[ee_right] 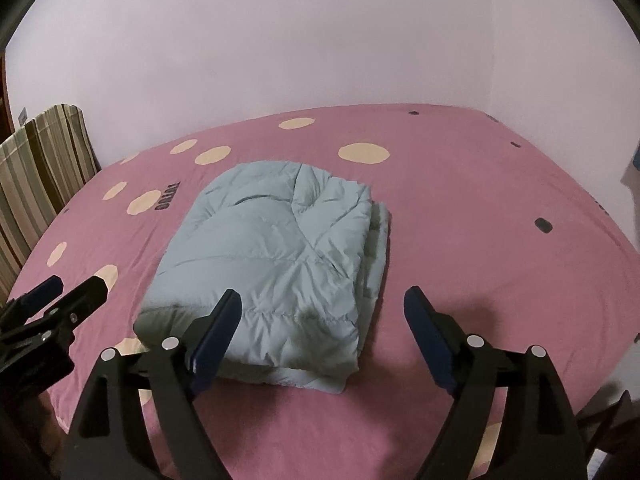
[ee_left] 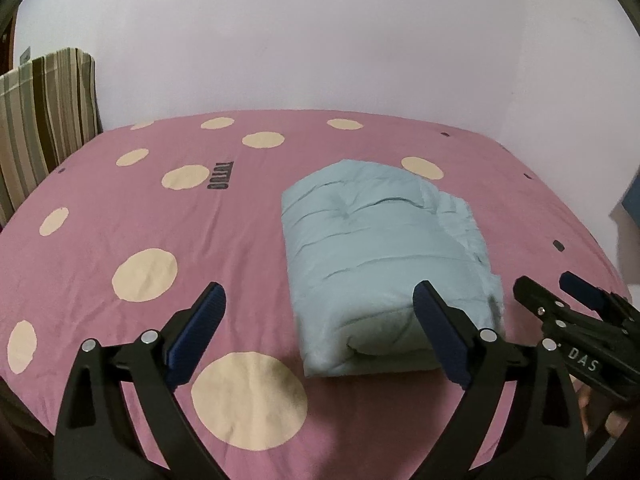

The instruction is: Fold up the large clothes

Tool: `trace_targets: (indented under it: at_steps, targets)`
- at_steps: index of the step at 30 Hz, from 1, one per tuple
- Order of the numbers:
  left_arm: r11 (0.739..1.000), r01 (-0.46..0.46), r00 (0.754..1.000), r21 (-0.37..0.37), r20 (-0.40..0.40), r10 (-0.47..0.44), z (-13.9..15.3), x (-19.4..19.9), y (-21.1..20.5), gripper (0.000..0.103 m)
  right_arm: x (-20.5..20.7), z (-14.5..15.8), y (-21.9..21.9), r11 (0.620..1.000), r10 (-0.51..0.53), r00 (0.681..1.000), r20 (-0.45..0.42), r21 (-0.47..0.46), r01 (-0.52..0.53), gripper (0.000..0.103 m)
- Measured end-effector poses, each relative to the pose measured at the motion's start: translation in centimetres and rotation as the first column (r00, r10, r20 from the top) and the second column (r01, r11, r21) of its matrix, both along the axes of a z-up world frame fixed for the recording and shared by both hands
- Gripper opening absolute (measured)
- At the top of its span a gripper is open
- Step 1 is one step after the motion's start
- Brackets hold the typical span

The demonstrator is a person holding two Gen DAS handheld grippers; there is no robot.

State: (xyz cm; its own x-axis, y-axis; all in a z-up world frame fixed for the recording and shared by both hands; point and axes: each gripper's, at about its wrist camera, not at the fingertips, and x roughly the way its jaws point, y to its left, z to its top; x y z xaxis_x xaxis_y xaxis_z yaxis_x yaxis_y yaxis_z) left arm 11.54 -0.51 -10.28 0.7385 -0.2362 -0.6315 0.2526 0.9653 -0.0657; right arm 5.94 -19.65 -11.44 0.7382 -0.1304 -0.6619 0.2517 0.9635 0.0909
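On the pink spotted bedcover [ee_right: 460, 208], toward 12 o'clock of both claws, the pale blue padded garment [ee_right: 272, 256] lies folded into a compact stack. Left gripper [ee_left: 320, 308] and right gripper [ee_right: 322, 312] both gape, holding nothing. Folding looks essentially finished.

One folded pale-blue quilted garment [ee_right: 276, 264] lies on one pink bed [ee_right: 460, 240]. Two tools hang over the bed's near edge: the left tool [ee_left: 320, 332] and the right tool [ee_right: 322, 336]. One striped cushion [ee_left: 48, 120] stands at the bed's far-left corner.
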Motion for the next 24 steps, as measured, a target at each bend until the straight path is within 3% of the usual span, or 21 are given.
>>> trace_targets:
  at_steps: [8,24]
  targets:
    - [1.0,-0.014,0.999,0.002,0.044,0.014,1.1,-1.5,-0.1,0.095,-1.1,0.7,0.1,1.0,-0.006,0.999,0.033,0.004,0.006,0.082]
    - [1.0,-0.022,0.999,-0.009,0.043,0.022,1.5,-2.0,0.2,0.095,-1.7,1.2,0.4,1.0,0.0,0.999,0.053,0.005,0.0,0.082]
